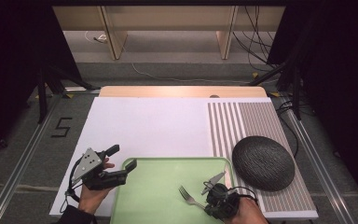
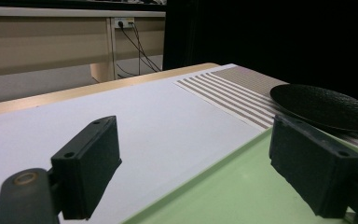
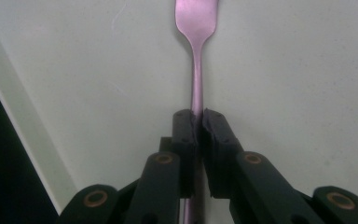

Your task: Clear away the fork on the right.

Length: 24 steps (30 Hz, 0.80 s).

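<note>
The right gripper (image 3: 197, 122) is clamped tight on the handle of the fork (image 3: 196, 70), jaws almost together with the thin stem pinched between the pads; in the high view the fork (image 1: 189, 197) is seen over the near right part of the green tray (image 1: 156, 163), its long axis running from near right to far left, tines pointed far left; the left gripper (image 1: 123, 163) is held wide open at the tray's far left corner, nothing between its jaws.

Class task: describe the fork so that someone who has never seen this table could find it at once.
Find the pale green plastic tray at the table's near edge. Near its right end lies a slim silver metal fork, its handle clamped in the right gripper; it is the tray's sole utensil.
</note>
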Each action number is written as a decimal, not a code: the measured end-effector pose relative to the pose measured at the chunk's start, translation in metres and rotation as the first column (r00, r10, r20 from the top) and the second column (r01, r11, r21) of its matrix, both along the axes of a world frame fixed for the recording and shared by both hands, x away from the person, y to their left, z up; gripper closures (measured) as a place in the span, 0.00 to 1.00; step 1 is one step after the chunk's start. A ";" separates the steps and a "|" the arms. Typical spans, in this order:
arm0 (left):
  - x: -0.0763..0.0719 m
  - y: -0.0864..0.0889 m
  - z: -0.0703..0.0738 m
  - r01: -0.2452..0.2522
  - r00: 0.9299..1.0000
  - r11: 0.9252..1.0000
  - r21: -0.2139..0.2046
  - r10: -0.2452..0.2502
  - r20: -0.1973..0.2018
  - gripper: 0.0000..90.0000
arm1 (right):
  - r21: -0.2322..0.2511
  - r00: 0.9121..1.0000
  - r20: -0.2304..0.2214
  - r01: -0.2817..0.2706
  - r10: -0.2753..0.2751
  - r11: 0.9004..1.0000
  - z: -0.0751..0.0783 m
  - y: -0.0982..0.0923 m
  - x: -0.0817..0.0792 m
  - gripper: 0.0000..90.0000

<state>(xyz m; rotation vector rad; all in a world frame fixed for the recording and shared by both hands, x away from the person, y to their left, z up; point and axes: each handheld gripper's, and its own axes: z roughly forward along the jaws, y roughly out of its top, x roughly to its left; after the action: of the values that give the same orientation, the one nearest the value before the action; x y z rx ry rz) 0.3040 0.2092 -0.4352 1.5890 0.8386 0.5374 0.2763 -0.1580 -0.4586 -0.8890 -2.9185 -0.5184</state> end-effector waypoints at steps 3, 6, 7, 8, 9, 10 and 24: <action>0.000 0.000 0.000 0.000 1.000 1.000 -0.001 0.000 0.001 0.17 | -0.007 1.000 0.002 0.002 -0.002 1.000 0.000 0.001 0.000 0.93; 0.000 0.000 0.000 0.000 1.000 1.000 -0.001 0.000 0.001 0.17 | 0.000 1.000 -0.001 0.003 -0.003 1.000 -0.001 0.001 0.000 0.87; 0.000 0.000 0.000 0.001 1.000 1.000 -0.001 -0.001 0.002 0.17 | 0.007 1.000 0.000 0.011 -0.011 1.000 0.000 0.001 0.000 0.81; 0.000 0.000 0.000 0.000 1.000 1.000 0.000 0.000 0.003 0.17 | 0.012 1.000 0.006 0.004 -0.004 1.000 0.000 0.001 0.001 0.73; 0.000 0.000 0.000 0.000 1.000 1.000 -0.001 0.000 0.002 0.17 | 0.013 1.000 0.017 0.013 -0.013 1.000 0.001 0.001 0.000 0.68; 0.000 0.000 0.000 0.000 1.000 1.000 -0.001 0.000 0.002 0.17 | 0.021 0.999 0.031 0.009 -0.010 1.000 0.002 0.001 0.000 0.65; 0.000 0.000 0.000 0.003 1.000 1.000 0.001 -0.003 0.003 0.17 | 0.063 0.988 0.151 -0.044 0.034 0.997 0.006 0.017 -0.012 0.47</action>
<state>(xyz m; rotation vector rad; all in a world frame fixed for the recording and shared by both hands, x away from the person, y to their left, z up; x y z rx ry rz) 0.3035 0.2092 -0.4349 1.5898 0.8341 0.5383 0.2643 -0.1412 -0.4531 -0.8177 -3.0240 -0.7047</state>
